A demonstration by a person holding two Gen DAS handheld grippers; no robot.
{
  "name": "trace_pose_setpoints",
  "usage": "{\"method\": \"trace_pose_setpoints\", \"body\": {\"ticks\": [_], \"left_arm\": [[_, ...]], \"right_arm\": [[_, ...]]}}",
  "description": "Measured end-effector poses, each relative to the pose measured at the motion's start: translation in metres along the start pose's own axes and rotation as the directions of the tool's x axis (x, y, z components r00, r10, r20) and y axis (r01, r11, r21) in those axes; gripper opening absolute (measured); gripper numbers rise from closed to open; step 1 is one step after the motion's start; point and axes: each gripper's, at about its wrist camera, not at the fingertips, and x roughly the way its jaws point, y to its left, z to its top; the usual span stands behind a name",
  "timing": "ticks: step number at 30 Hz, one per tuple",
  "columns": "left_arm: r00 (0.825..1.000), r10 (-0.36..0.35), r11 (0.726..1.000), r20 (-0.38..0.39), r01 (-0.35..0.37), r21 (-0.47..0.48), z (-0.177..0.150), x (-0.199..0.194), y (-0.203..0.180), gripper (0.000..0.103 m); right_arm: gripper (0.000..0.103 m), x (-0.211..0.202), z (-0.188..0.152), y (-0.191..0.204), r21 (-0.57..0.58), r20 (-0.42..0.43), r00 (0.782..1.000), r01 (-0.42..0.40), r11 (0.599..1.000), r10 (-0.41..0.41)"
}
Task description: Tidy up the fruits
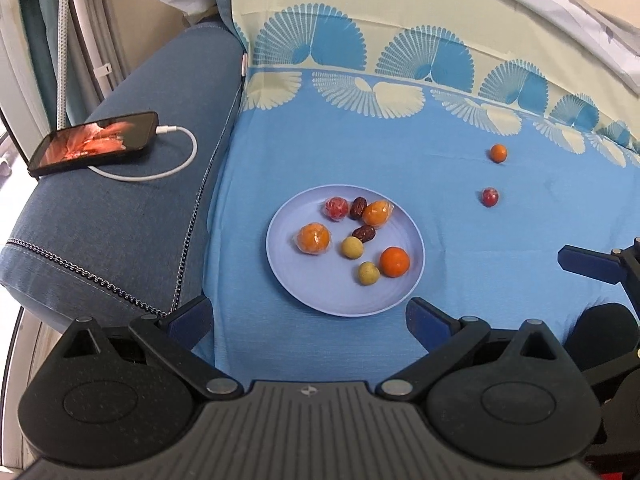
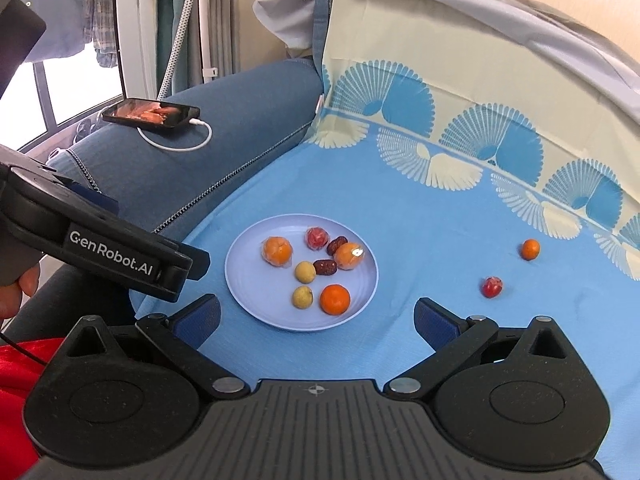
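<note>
**Most fruits sit on the plate, two wait on the cloth**

We hold our left gripper point(image 1: 310, 320) low over the blue cloth with cream fan shapes point(image 1: 460, 264). Its two blue fingers stand wide apart, and nothing is between them. Our right gripper point(image 2: 316, 318) looks the same: fingers wide apart, holding nothing.

In front of us we see the round pale purple plate point(image 1: 332, 300). It lies flat on the cloth, next to the blue sofa arm point(image 1: 120, 216). On the plate we count eight fruits. There is a bare round orange fruit point(image 1: 394, 261), two oranges in clear wrap point(image 1: 313, 238), two small yellow-green balls point(image 1: 352, 247), two dark brown dates point(image 1: 365, 233) and a red fruit in clear wrap point(image 1: 336, 209).

Two fruits are off the plate, well away to its right on the cloth. One is a small orange ball point(image 2: 530, 249). The other is a small wrapped red fruit point(image 2: 491, 287), nearer to us.

A black phone with a white cable point(image 1: 94, 142) rests on the sofa arm.
</note>
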Motion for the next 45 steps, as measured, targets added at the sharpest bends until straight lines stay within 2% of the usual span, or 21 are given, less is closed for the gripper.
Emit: {"method": "trace_pose_setpoints", "body": {"ticks": [10,45], "left_arm": [[1.000,0.002,1.000,0.003,-0.002,-0.006,-0.004,-0.004,0.003,0.103],[0.998,0.000,1.000,-0.059,0.001,0.015,-0.002,0.024,-0.003,0.103]], "right_arm": [[0.102,-0.003,-0.001,0.002,-0.001,0.004,1.000,0.002,1.000,-0.002],[0.102,0.018,-0.007,-0.010,0.065,-0.063,0.998,-0.003,0.998,0.007]]}}
